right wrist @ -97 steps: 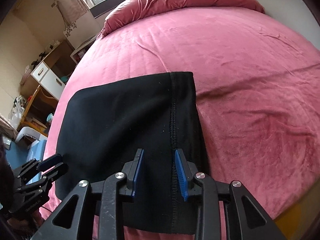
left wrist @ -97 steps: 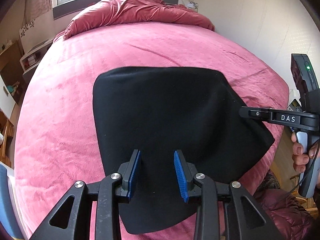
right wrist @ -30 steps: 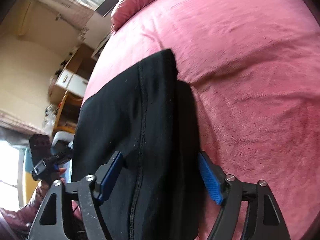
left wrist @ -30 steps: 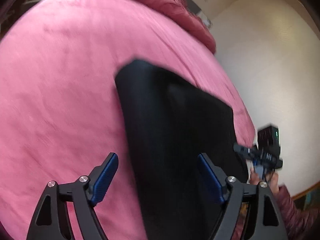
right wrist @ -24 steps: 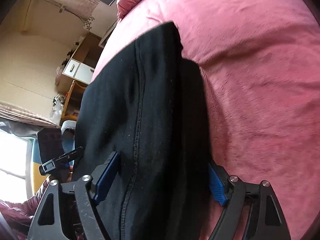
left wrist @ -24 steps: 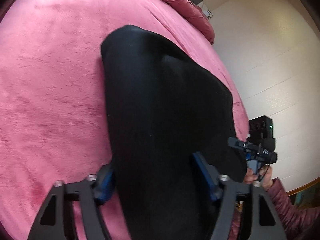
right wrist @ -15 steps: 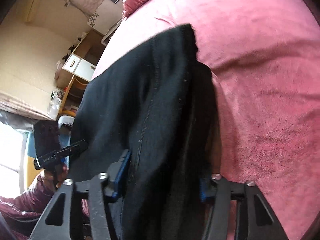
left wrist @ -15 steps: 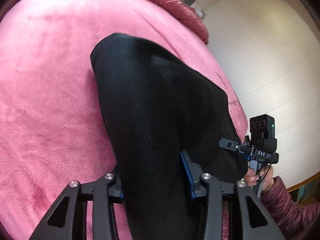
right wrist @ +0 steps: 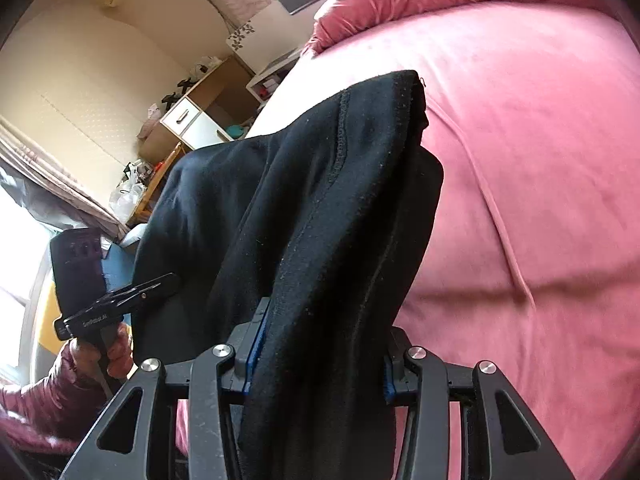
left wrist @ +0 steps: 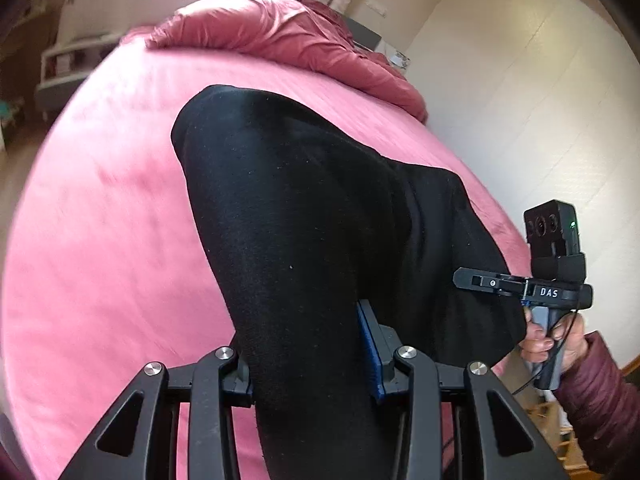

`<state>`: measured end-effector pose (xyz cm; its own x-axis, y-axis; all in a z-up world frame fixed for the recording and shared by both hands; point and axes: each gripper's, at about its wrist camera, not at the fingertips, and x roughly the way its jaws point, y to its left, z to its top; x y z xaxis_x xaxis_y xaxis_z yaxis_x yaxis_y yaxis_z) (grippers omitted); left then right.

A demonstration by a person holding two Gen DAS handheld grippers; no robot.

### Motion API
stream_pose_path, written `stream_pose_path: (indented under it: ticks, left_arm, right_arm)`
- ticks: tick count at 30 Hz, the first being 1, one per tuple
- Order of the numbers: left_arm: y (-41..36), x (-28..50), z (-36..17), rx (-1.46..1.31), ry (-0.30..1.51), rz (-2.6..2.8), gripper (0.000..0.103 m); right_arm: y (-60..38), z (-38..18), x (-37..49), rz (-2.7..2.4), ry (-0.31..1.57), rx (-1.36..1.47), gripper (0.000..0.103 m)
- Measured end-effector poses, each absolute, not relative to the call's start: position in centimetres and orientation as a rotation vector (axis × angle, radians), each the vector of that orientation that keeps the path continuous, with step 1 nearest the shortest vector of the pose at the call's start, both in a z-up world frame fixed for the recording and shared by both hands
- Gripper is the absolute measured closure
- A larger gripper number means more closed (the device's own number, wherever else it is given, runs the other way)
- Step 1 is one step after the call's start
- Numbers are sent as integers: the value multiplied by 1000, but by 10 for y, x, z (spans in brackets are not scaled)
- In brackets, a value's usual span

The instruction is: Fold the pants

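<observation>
Left gripper (left wrist: 308, 344) is clamped on a thick bunch of the black pants (left wrist: 320, 208), near the edge of the garment closest to the camera; its blue pads (left wrist: 367, 344) press the cloth from both sides, and one pad is mostly hidden by the fabric. In the left wrist view the pants drape from this grip out over the pink bed cover (left wrist: 100, 240), with the far rounded fold reaching toward the middle of the bed. A rumpled red duvet (left wrist: 280, 36) lies along the head edge of the bed.

Right gripper (right wrist: 318, 350) is closing on the opposite near edge of the pants, with the stitched seam (right wrist: 340, 136) running away from its jaws. Fabric fills the gap between the pads and both press on it. In the right wrist view the cloth hangs in loose vertical folds above the bed cover, and its far corner stands lifted off the surface.

Each gripper appears in the other camera's view, held by a hand (left wrist: 548, 340) in a dark red padded sleeve (left wrist: 596, 396) at the near edge of the bed. A wooden shelf unit (right wrist: 192, 120) stands beside the bed against the wall.
</observation>
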<state>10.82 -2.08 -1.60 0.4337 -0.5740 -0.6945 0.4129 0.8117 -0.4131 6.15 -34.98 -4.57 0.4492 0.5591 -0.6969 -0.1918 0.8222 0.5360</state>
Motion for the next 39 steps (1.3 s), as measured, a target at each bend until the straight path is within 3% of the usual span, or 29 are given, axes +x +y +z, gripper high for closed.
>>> stream_pose_path:
  ticks: [11,19,20,22,25,29,31,39]
  left_arm:
    - [-17,187,-19,-167,919,-505,62]
    - [-6,238,-74,-272,1050,-474,60]
    - [-5,242,-83,-284,1071,-459,55]
    - [-2,257,-108,-339,1092,-445,45]
    - [5,258,-115,-423,1090,-451,43]
    - [-7,250,-103,-309,1055,-402,41]
    - [-8,240,-98,-283,1051,-368,41]
    - [-9,208,-82,-228,996,-224,41]
  right_arm:
    - [-323,-39,159,503,1022,365,58]
    - [-311,-66,203,488,1099,347,58]
    - [-308,-72,211,479,1115,342,58]
    - [-308,-98,223,437,1167,349,48]
    - [-318,-116,224,430,1164,440,42]
    - [-312,-110,220,417,1148,412,38]
    - [-309,-104,220,394,1159,405,31]
    - [-307,-75,195,322,1121,326,30]
